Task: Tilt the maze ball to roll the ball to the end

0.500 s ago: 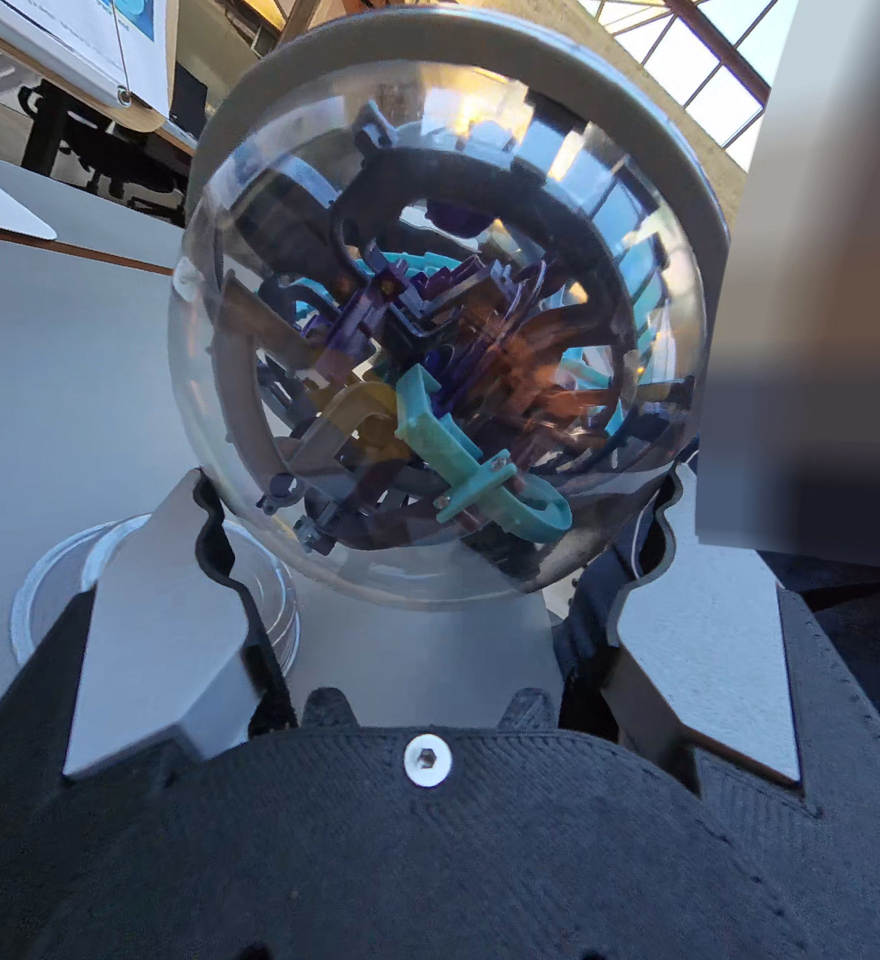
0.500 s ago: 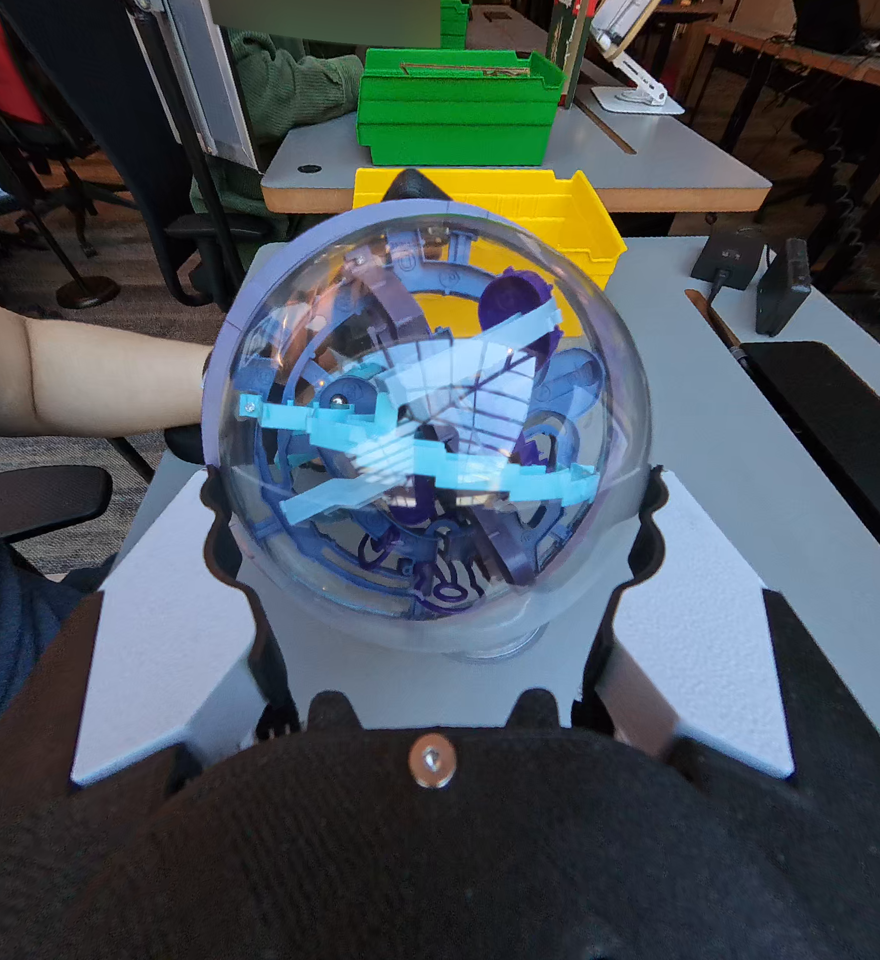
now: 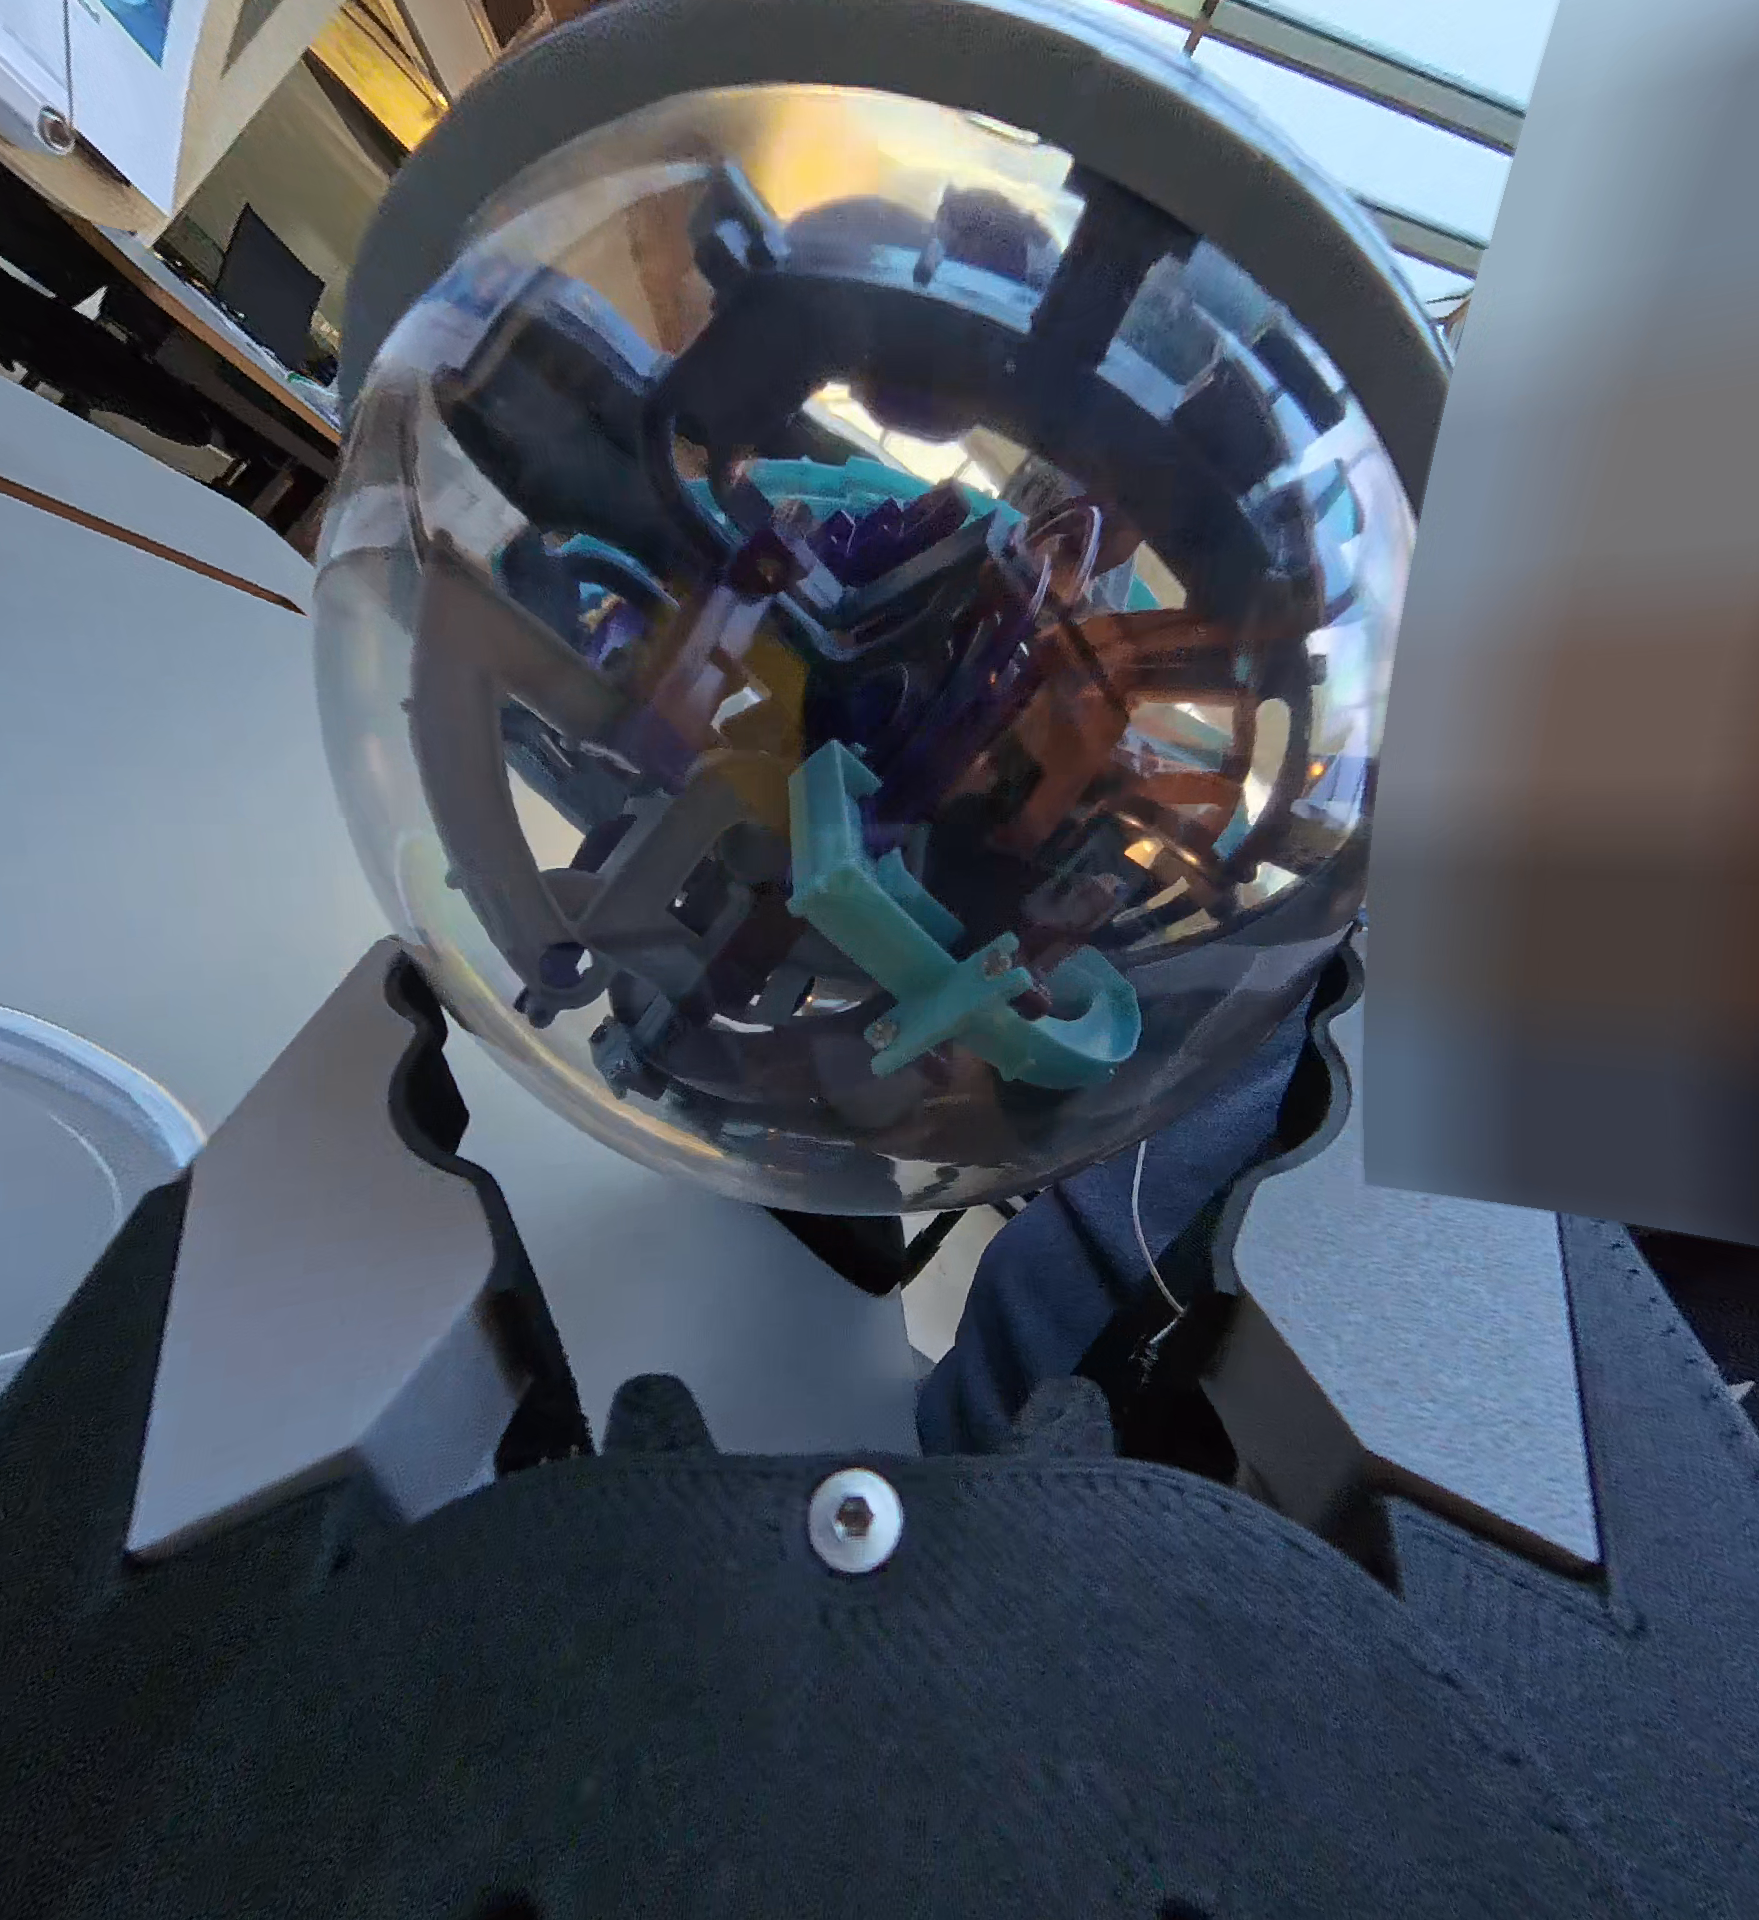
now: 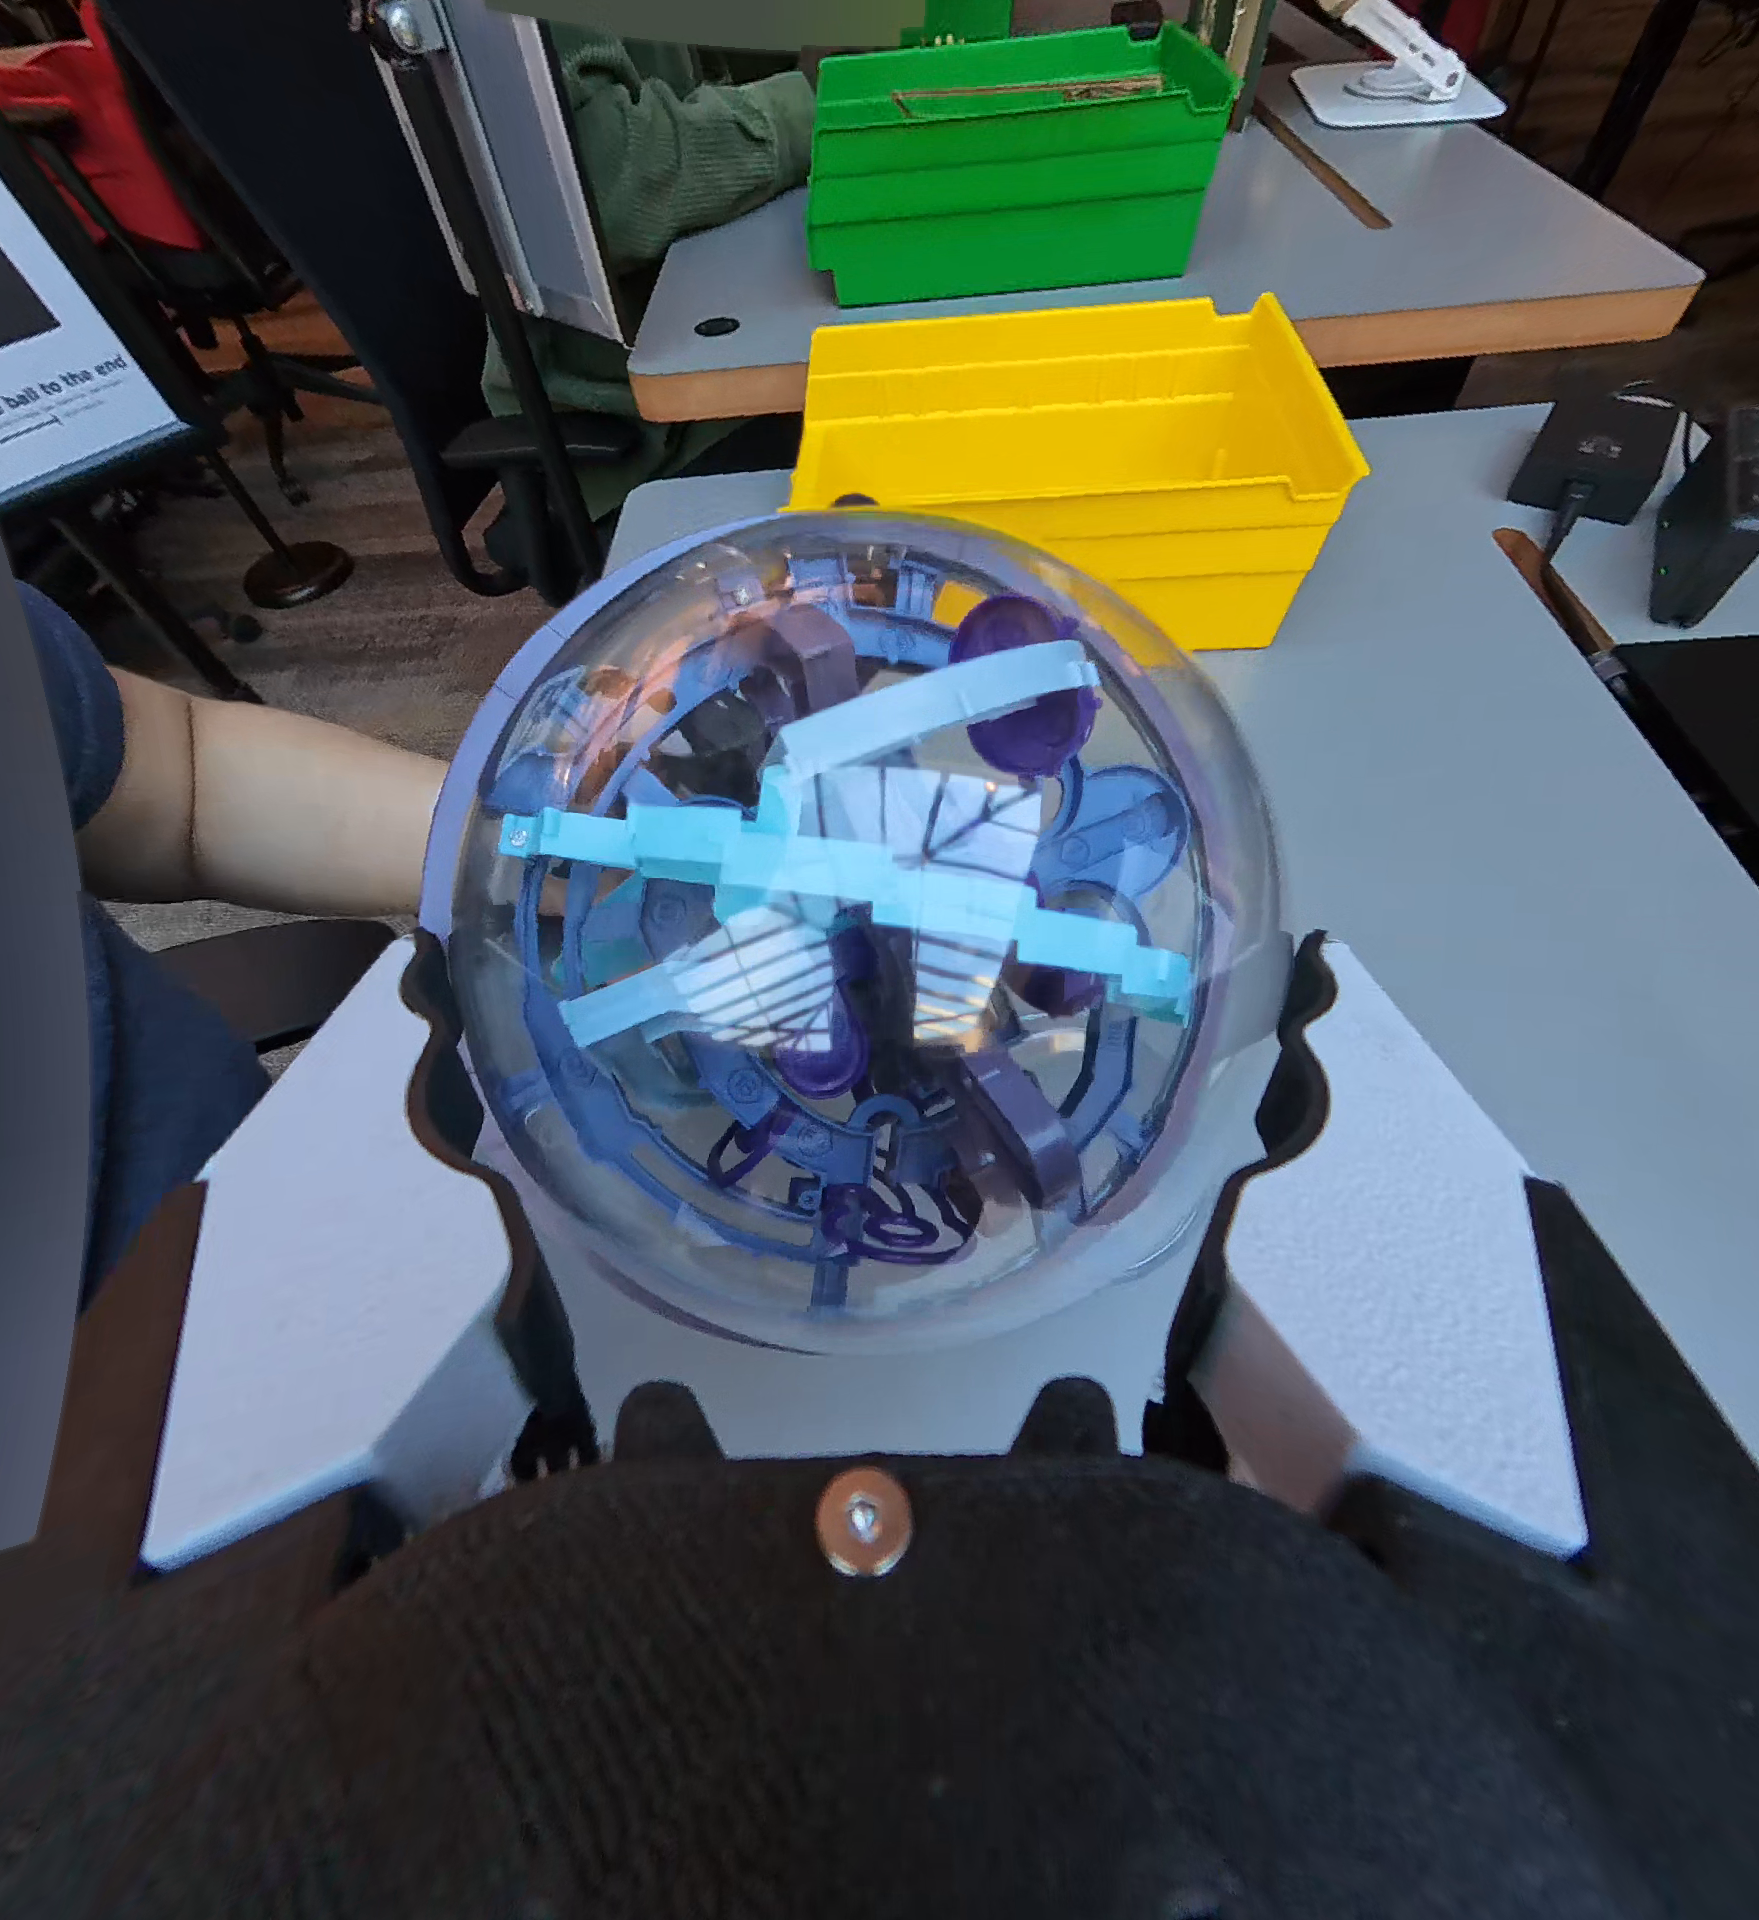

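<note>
The maze ball (image 3: 854, 623) is a clear sphere with a grey band and teal, purple and dark tracks inside. It is held off the grey table (image 4: 1477, 935) between both grippers. My left gripper (image 3: 875, 966) is shut on its lower sides. My right gripper (image 4: 864, 956) is shut on the same maze ball (image 4: 823, 914) from the opposite side. In the right wrist view a light blue track slopes down to the right. I cannot make out the small ball inside.
A clear round stand (image 3: 13, 1143) sits on the table at the left. A yellow bin (image 4: 1062, 457) stands just behind the ball, and a green bin (image 4: 1010, 156) on the farther table. Black devices (image 4: 1716, 520) lie at the right. A person's forearm (image 4: 262, 810) is at the left.
Both grippers have turned and shifted the maze ball. The light blue track now slopes down to the right. The clear stand has slid to the left edge of the left wrist view.
</note>
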The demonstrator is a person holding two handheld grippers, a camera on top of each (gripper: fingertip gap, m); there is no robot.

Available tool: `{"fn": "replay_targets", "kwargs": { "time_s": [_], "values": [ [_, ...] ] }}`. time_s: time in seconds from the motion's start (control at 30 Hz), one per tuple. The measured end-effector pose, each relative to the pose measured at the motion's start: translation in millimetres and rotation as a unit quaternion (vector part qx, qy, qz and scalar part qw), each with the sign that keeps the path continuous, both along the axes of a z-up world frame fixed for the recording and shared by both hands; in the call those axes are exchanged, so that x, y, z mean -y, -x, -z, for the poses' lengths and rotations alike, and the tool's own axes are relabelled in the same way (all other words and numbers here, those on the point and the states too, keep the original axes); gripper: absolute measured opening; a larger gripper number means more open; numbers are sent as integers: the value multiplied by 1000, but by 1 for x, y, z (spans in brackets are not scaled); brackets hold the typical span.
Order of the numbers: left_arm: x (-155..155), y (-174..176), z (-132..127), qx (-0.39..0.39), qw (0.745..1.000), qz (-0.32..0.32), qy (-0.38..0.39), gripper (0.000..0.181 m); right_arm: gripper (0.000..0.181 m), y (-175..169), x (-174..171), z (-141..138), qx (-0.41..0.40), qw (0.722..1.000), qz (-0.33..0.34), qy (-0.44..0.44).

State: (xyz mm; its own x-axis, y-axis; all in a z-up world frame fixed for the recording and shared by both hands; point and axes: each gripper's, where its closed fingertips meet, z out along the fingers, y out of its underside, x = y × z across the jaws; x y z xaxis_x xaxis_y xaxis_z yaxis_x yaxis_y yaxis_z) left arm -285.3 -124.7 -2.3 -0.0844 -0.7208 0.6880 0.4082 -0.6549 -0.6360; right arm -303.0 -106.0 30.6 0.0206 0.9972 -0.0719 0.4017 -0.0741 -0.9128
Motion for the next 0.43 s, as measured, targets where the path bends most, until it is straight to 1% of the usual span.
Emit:
{"fn": "replay_targets", "kwargs": {
  "time_s": [0.13, 0.23, 0.43],
  "values": [
    [16, -10, -7, 40, 999, 7, 2, 157, 153, -1, 13, -11, 11, 1000, -19, 8],
    [26, -18, -9, 60, 998, 15, -13, 158, 153, -3, 22, -14, 41, 999, -36, 0],
    [36, -24, -17, 90, 995, 13, -48, 158, 152, -5, 34, -23, 74, 996, -47, -32]
  ]
}}
